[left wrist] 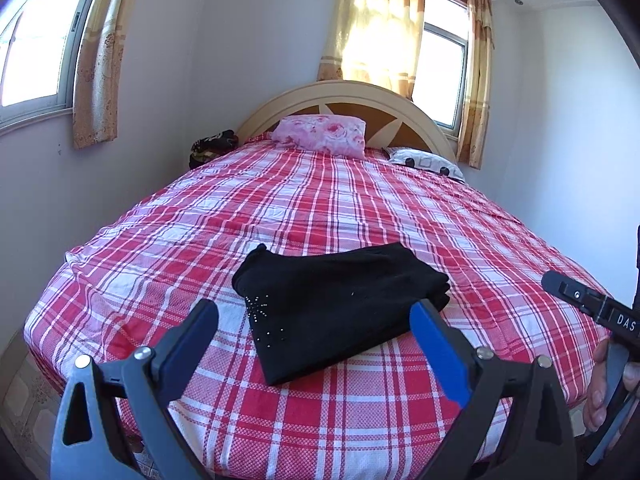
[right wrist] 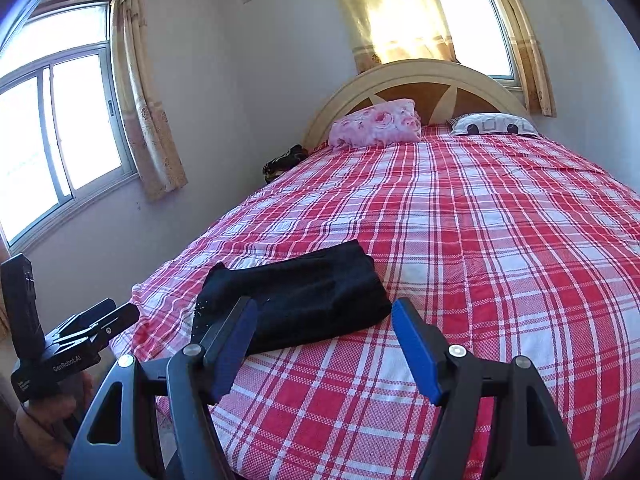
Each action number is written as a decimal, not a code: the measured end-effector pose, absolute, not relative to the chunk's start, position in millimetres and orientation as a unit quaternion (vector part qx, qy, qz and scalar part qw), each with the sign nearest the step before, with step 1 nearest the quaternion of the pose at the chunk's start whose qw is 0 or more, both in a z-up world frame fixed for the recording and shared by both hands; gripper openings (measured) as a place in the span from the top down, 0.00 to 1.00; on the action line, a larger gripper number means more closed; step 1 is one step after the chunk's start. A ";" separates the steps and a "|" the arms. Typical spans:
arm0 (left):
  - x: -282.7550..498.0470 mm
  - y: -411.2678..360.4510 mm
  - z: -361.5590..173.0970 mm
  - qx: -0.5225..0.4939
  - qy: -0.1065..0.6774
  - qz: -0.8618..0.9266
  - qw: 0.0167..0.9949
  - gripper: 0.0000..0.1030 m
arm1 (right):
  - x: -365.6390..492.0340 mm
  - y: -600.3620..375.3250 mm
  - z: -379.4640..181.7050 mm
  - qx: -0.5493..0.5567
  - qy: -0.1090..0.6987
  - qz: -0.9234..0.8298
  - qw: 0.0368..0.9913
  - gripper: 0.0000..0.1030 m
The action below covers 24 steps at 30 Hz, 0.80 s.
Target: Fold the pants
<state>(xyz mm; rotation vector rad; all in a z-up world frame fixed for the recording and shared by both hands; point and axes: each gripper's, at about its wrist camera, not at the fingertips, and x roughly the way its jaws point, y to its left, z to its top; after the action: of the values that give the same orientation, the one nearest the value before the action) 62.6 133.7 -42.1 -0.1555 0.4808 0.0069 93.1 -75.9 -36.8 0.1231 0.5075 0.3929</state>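
Note:
Black pants [left wrist: 340,308] lie folded into a compact rectangle near the foot of the bed, with small studs on the top layer; they also show in the right wrist view [right wrist: 304,300]. My left gripper [left wrist: 316,320] is open and empty, held above and just short of the pants. My right gripper [right wrist: 324,316] is open and empty, to the right of the pants and a little back from them. The right gripper's body shows at the right edge of the left wrist view [left wrist: 592,304], and the left gripper's body shows at the left of the right wrist view [right wrist: 80,340].
The bed carries a red and white plaid sheet [left wrist: 320,208]. A folded pink floral blanket [left wrist: 324,136] and a black and white pillow [left wrist: 428,162] lie by the headboard [left wrist: 344,100]. A dark bundle [left wrist: 212,148] sits at the far left corner. Walls and curtained windows surround the bed.

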 end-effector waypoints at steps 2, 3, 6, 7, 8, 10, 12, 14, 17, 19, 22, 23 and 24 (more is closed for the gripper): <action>61.5 132.4 -41.2 -0.076 0.236 0.001 0.969 0.04 | 90.4 -75.3 -35.3 0.058 0.246 0.192 0.948 0.31; 60.8 131.8 -41.0 -0.075 0.236 0.000 0.969 0.04 | 89.4 -74.8 -35.0 0.057 0.245 0.193 0.948 0.31; 60.1 129.2 -41.0 -0.074 0.236 -0.002 0.969 0.04 | 87.3 -75.0 -33.9 0.058 0.245 0.191 0.949 0.31; 60.0 128.6 -40.8 -0.074 0.237 -0.002 0.969 0.04 | 86.7 -75.1 -33.6 0.057 0.245 0.191 0.949 0.31; 59.6 127.7 -40.3 -0.073 0.236 -0.004 0.969 0.04 | 86.1 -75.2 -33.2 0.056 0.245 0.190 0.949 0.31; 58.6 126.0 -39.4 -0.071 0.235 -0.004 0.969 0.04 | 84.1 -75.4 -31.7 0.054 0.242 0.190 0.950 0.31; 57.5 125.1 -38.1 -0.071 0.233 -0.006 0.970 0.04 | 82.3 -75.8 -30.7 0.052 0.240 0.188 0.951 0.31; 56.5 124.2 -36.9 -0.070 0.231 -0.006 0.970 0.04 | 80.4 -76.4 -29.3 0.053 0.238 0.188 0.951 0.31; 55.7 124.0 -35.6 -0.070 0.228 -0.006 0.971 0.04 | 78.8 -76.3 -28.1 0.052 0.237 0.187 0.952 0.31; 55.4 123.8 -35.4 -0.069 0.228 -0.006 0.971 0.04 | 77.3 -75.4 -27.6 0.049 0.235 0.187 0.952 0.31; 55.2 121.8 -35.2 -0.068 0.229 -0.008 0.971 0.04 | 75.4 -73.9 -27.4 0.045 0.235 0.188 0.953 0.31; 55.2 121.0 -35.3 -0.067 0.229 -0.009 0.971 0.04 | 75.0 -73.9 -27.5 0.045 0.234 0.188 0.953 0.31; 55.3 120.4 -35.4 -0.066 0.230 -0.009 0.971 0.04 | 74.5 -74.1 -27.4 0.045 0.234 0.189 0.953 0.31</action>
<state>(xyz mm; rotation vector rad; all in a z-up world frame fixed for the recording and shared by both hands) 55.3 120.4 -35.4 -0.1331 0.4636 -0.0180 74.5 -74.1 -27.4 0.0917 0.4756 0.3832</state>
